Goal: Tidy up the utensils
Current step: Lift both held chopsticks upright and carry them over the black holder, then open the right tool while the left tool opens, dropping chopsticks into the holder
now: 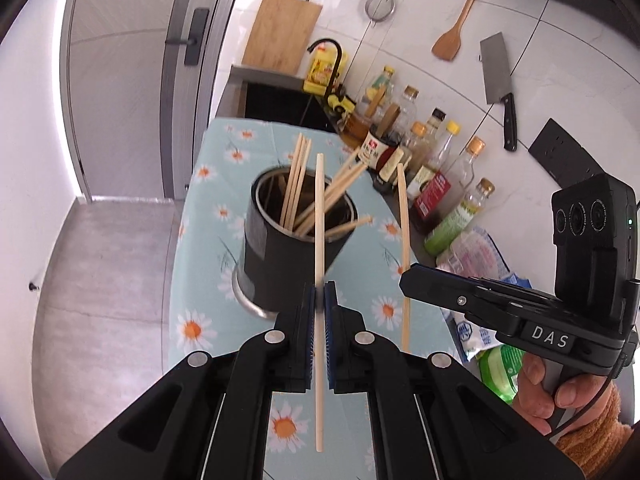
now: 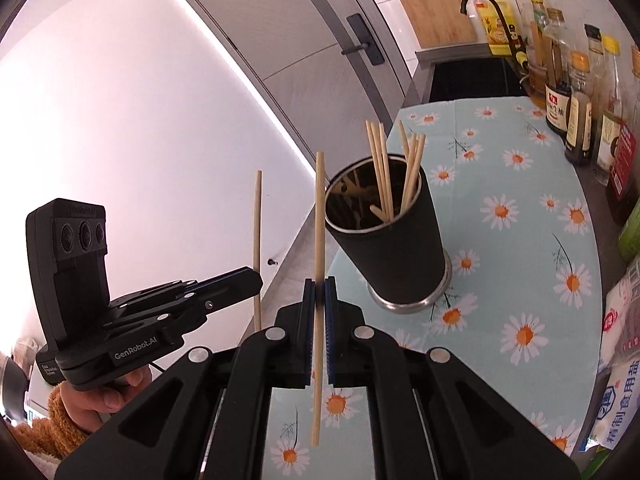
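My left gripper (image 1: pixel 320 294) is shut on one pale wooden chopstick (image 1: pixel 319 220), which stands nearly upright between its blue pads. My right gripper (image 2: pixel 319 290) is shut the same way on a second chopstick (image 2: pixel 319 208). Each gripper shows in the other's view: the right gripper (image 1: pixel 405 280) at the right, the left gripper (image 2: pixel 256 280) at the left, both in a person's hands. Just beyond both stands a black holder cup (image 1: pixel 296 256) (image 2: pixel 396 256) with a steel lining. Several chopsticks lean inside it. Both held chopsticks hang in the air, short of the cup's rim.
The cup stands on a light blue daisy tablecloth (image 1: pixel 208 280) (image 2: pixel 520 240). Sauce bottles (image 1: pixel 436 184) (image 2: pixel 576 120) line its right side, with salt bags (image 2: pixel 624 400) nearer. Behind are a sink with a black faucet (image 1: pixel 332 52), a cutting board (image 1: pixel 284 32) and a wall-hung cleaver (image 1: pixel 498 80).
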Available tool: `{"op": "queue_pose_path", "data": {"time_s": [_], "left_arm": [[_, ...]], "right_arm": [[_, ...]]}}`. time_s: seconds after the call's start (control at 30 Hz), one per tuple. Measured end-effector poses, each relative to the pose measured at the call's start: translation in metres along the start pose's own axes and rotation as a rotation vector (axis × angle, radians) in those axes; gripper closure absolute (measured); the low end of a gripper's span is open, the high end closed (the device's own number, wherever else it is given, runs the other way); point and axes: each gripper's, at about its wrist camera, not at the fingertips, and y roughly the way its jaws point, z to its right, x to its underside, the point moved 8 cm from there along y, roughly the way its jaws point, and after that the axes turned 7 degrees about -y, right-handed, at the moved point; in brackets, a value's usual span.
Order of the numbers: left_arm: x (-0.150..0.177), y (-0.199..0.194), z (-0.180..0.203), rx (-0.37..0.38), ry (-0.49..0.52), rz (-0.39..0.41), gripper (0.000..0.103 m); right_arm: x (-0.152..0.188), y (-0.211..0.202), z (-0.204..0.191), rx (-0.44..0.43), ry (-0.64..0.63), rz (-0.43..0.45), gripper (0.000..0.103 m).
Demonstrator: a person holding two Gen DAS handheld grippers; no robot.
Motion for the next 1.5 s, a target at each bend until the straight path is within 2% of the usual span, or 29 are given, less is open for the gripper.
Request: {"op": "queue_pose_path", "data": {"time_s": [0.23,0.4,0.53,0.7,1.0,1.17,1.4,1.5], "left_arm": [[-0.038,-0.011,0.016,0.0,0.063,0.107,0.099],[-0.067,-0.019,0.026,0.009,0.117,0.211,0.099],[-0.087,-0.018,0.028,0.022,0.14,0.281,0.099],[-0.108,-0.016,0.027,0.06,0.126,0.345,0.099],[-0.123,-0.016,0.038,0.071,0.205,0.489,0.099],[-0.119,-0.003,0.041,0.094,0.214,0.493,0.099],[-0.111,0.012,0.032,0.129,0.219,0.541,0.099],[-0.107,0.025,0.027,0.143,0.208,0.53,0.099]], "right_arm": [[-0.049,-0.019,-0.013,-0.018,-0.062,0.157,0.097],[-0.08,-0.032,-0.018,0.016,-0.152,0.29,0.097],[-0.101,-0.033,-0.012,0.009,-0.171,0.338,0.097],[-0.12,-0.026,-0.001,0.022,-0.167,0.354,0.097],[-0.132,-0.015,0.006,0.028,-0.176,0.397,0.097],[-0.13,-0.009,0.012,0.047,-0.185,0.401,0.097],[-0.13,-0.001,0.026,0.069,-0.183,0.422,0.097],[-0.124,0.012,0.031,0.073,-0.178,0.404,0.097]]}}
